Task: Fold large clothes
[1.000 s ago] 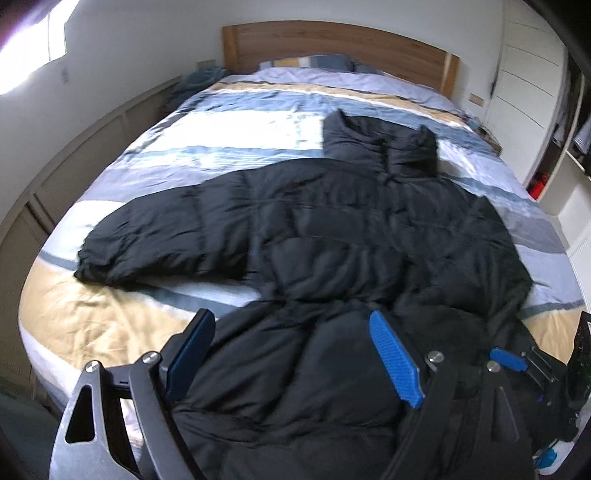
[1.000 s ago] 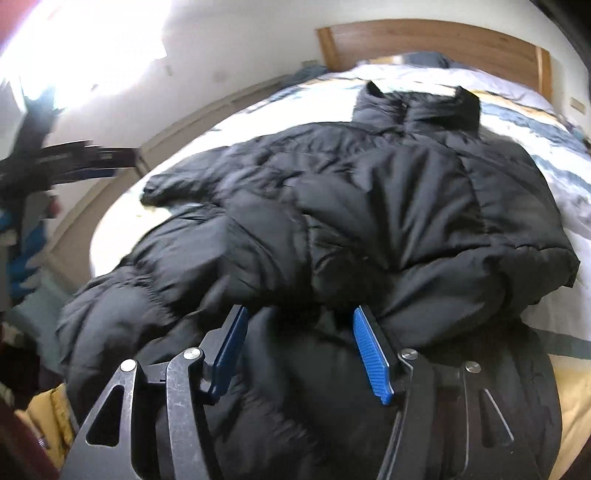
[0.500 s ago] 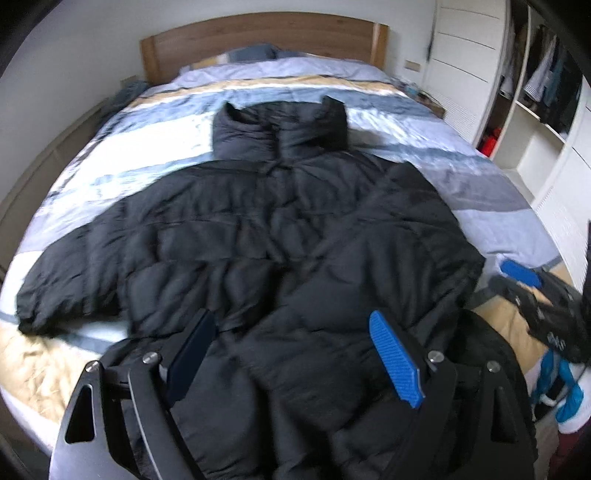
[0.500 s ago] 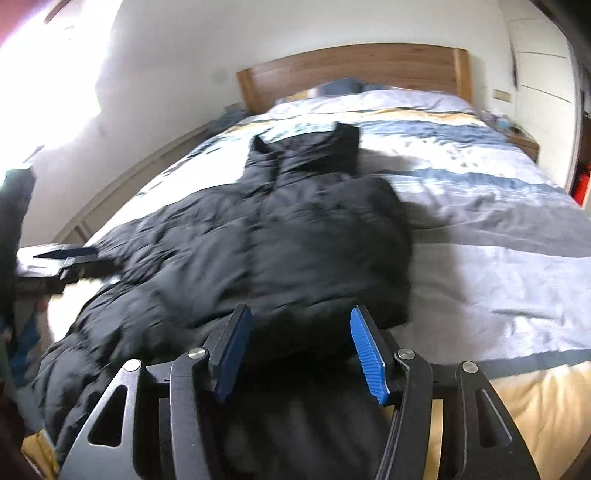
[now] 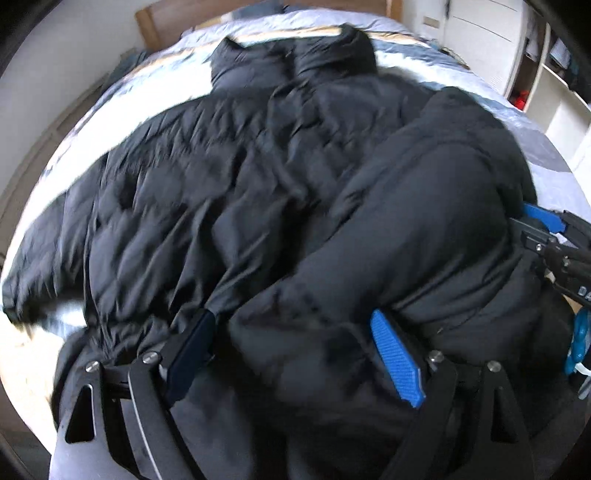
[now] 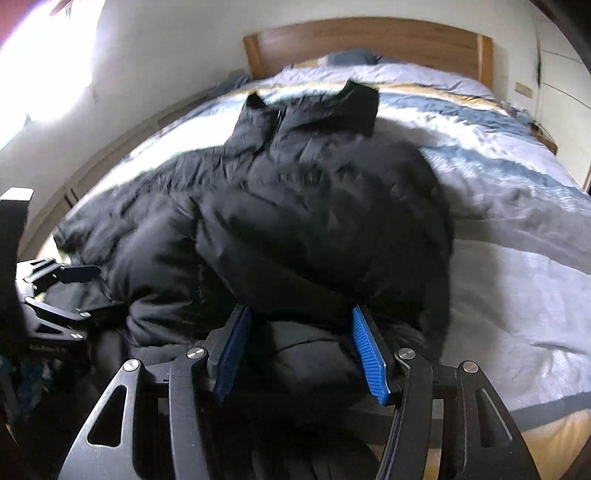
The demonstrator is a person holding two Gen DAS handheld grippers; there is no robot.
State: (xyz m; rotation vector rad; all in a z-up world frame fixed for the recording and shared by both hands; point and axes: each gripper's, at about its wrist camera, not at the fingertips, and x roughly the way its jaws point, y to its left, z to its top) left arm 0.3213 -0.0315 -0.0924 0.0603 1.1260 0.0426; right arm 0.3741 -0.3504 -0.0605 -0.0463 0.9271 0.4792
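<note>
- Left wrist view: a black puffer jacket (image 5: 258, 192) lay spread on the bed (image 5: 554, 162), collar toward the wooden headboard (image 5: 155, 22). Its right sleeve was folded across the chest, the other sleeve stretched out toward the left edge of the bed.
- The left gripper (image 5: 291, 354) sat low over the jacket's hem — its blue-padded fingers (image 5: 395, 358) stood wide apart with bulky fabric between them, not pinched.
- At the right edge the right gripper (image 5: 546, 229) showed against the folded sleeve; a white wardrobe (image 5: 480, 40) stood behind it.
- Right wrist view: the same jacket (image 6: 295, 206) filled the middle of the striped blue, white and yellow duvet (image 6: 517, 229), with the folded sleeve lying as a thick ridge just ahead of the tool.
- The right gripper (image 6: 299, 347) also stood spread, its blue pads (image 6: 369, 354) either side of the jacket's lower edge — touching the padding but not closed on it.
- The left gripper (image 6: 62, 291) appeared at the left edge, beside the hem. A pillow (image 6: 351, 57) rested against the headboard (image 6: 369, 40).
</note>
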